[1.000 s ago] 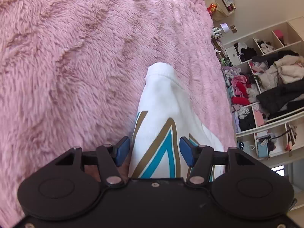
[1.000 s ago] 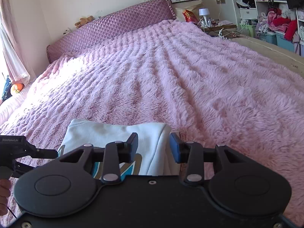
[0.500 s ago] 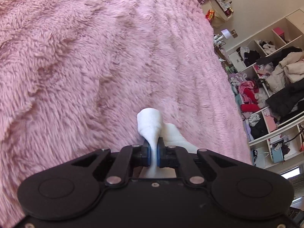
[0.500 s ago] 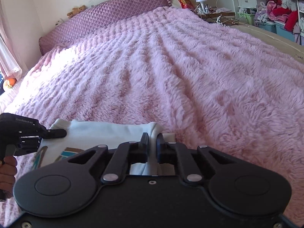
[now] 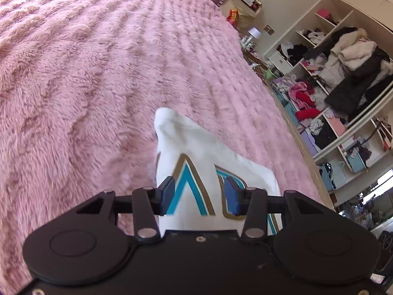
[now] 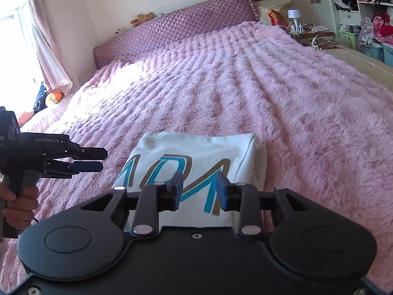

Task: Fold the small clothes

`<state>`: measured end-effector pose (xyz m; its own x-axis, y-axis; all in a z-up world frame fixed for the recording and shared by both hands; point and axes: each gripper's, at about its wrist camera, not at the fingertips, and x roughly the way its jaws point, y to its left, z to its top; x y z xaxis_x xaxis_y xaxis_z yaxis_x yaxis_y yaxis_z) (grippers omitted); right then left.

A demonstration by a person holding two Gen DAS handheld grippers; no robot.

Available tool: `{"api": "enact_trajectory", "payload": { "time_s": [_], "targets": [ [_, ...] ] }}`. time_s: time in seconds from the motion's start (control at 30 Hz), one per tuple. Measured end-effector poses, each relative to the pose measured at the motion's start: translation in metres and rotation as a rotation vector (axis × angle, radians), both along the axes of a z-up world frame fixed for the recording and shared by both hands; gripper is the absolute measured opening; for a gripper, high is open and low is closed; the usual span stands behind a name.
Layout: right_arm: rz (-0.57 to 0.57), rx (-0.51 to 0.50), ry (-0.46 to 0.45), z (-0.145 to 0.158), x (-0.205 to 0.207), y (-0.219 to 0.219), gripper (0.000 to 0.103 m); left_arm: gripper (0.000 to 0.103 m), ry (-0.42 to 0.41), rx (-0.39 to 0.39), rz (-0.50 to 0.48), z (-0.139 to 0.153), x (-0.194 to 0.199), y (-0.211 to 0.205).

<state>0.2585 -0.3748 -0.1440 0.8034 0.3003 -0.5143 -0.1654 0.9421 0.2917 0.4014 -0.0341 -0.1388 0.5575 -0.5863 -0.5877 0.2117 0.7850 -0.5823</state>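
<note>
A white garment [image 6: 196, 152] with teal and gold lettering lies folded flat on the pink fluffy blanket [image 6: 282, 93]. My right gripper [image 6: 200, 189] hovers over its near edge. Its jaws are opening, the blue pads are apart, and nothing is pinched between them. My left gripper [image 6: 98, 159], held by a hand [image 6: 19, 204], hangs to the left of the garment and clear of it. In the left wrist view the garment [image 5: 196, 147] shows beyond the left gripper [image 5: 200, 194]. Those jaws are opening too, and the pads do not press on the cloth.
A quilted purple headboard [image 6: 176, 28] closes the far end of the bed. Open shelves stuffed with clothes [image 5: 343, 68] stand along the right side, beside a nightstand with a small lamp [image 6: 294, 16]. A curtained window [image 6: 36, 36] is at the left.
Half a second ago both grippers were shut on the garment's white edge. Both have let go, opened and drawn back, and the garment lies flat with its lettering up.
</note>
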Motion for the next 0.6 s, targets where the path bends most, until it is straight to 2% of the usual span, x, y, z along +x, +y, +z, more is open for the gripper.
{"api": "enact_trajectory", "payload": {
  "time_s": [0.13, 0.17, 0.2, 0.27, 0.37, 0.43, 0.47, 0.5, 0.57, 0.6],
  "targets": [
    [-0.044, 0.002, 0.095, -0.025, -0.008, 0.001, 0.03, 0.046, 0.04, 0.007, -0.063, -0.022, -0.039, -0.017],
    [-0.064, -0.006, 0.115, -0.033, -0.007, -0.001, 0.024, 0.046, 0.044, 0.028, -0.072, -0.031, -0.041, -0.02],
    [-0.073, -0.011, 0.117, -0.04, -0.007, -0.004, 0.015, 0.046, 0.024, 0.059, -0.083, -0.041, -0.044, -0.027],
    [-0.065, -0.005, 0.117, -0.05, -0.006, -0.008, 0.013, 0.047, 0.014, 0.099, -0.097, -0.058, -0.044, -0.034],
    [-0.077, 0.011, 0.127, -0.046, -0.007, -0.01, 0.013, 0.047, 0.005, 0.122, -0.089, -0.059, -0.047, -0.037],
    [-0.105, 0.0, 0.112, -0.033, -0.017, -0.009, 0.015, 0.045, 0.005, 0.113, -0.068, -0.047, -0.053, -0.033],
    [-0.123, -0.007, 0.091, -0.026, -0.025, -0.011, 0.022, 0.045, 0.011, 0.097, -0.06, -0.037, -0.058, -0.028],
    [-0.149, -0.019, 0.065, -0.02, -0.038, -0.012, 0.029, 0.046, 0.009, 0.071, -0.056, -0.031, -0.068, -0.024],
    [-0.182, -0.019, 0.053, -0.015, -0.056, -0.018, 0.036, 0.047, 0.0, 0.009, -0.059, -0.023, -0.089, -0.015],
    [-0.187, 0.012, 0.06, -0.015, -0.066, -0.023, 0.036, 0.048, -0.003, -0.01, -0.066, -0.022, -0.101, -0.013]
  ]
}}
